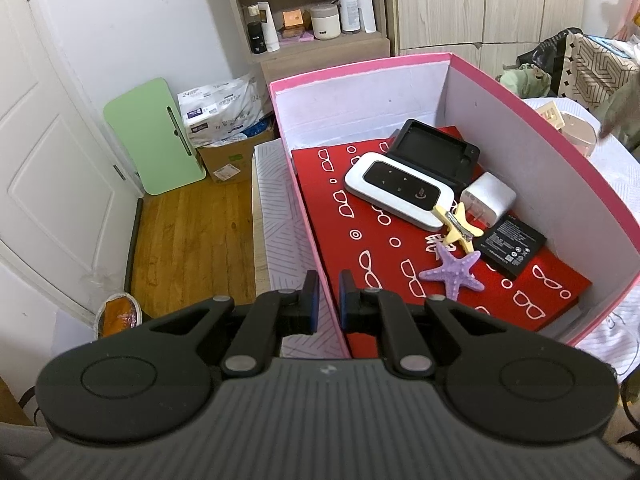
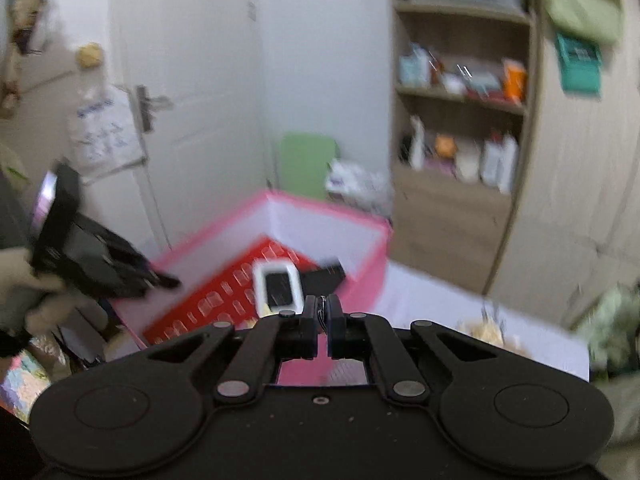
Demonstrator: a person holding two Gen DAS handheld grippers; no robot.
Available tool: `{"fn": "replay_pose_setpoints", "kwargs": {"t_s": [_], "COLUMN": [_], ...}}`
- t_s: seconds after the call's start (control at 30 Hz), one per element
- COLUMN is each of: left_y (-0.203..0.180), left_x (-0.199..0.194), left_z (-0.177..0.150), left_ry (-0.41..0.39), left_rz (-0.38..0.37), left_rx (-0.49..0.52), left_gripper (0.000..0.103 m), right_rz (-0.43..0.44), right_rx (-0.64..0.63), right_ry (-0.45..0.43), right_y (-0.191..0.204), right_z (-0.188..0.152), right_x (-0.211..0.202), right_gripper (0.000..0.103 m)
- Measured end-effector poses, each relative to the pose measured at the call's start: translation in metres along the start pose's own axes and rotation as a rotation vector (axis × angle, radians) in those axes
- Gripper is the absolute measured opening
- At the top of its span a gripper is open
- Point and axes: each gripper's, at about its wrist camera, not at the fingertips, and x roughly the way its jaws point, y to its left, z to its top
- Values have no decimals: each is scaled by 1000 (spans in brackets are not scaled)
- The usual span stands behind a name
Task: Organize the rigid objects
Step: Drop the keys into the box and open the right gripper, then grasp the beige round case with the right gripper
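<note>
white panelled door (image 1: 48, 152), wooden floor (image 1: 192, 236), stocked open shelving (image 1: 316, 12), pale wood-grain wardrobe (image 1: 492, 4), green board (image 1: 154, 136) against wall

My matt black plastic fingers (image 1: 313, 300) pinch the pink cardboard box (image 1: 500, 80); inside, a glossy plastic router (image 1: 396, 190) and rough purple starfish (image 1: 454, 270) lie on printed red paper (image 1: 360, 240).

Pink box (image 1: 540, 128), white inside; red liner (image 1: 360, 248) with white glasses print; purple starfish (image 1: 454, 270); white-black device (image 1: 396, 190); black battery (image 1: 514, 242).
</note>
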Motion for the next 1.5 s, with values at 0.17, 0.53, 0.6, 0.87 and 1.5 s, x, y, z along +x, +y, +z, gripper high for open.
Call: {"fn": "replay_pose_setpoints", "kwargs": {"t_s": [0.17,0.53,0.6,0.87,1.5], "left_y": [1,1,1,4,5], "left_x": [0,1,1,1,2], "left_z": [0,-2,-2,-2,-4], "left_ry": [0,-9,-9,-13,-21], "left_rz": [-4,-12,-14,-26,-43], "left_rx": [-6,-8,-6,-7,-14], "left_gripper": [9,9,9,10,10], "right_rz": [166,357,358,332,-224], "right_rx": [-57,51,94,195,377], "right_ry": [-3,257,293,258,276], "right_y": [27,54,52,24,-128], "right_z": [26,6,4,11,-26], "right_x": [22,167,182,158,42], "right_gripper": [6,6,7,12,49]}}
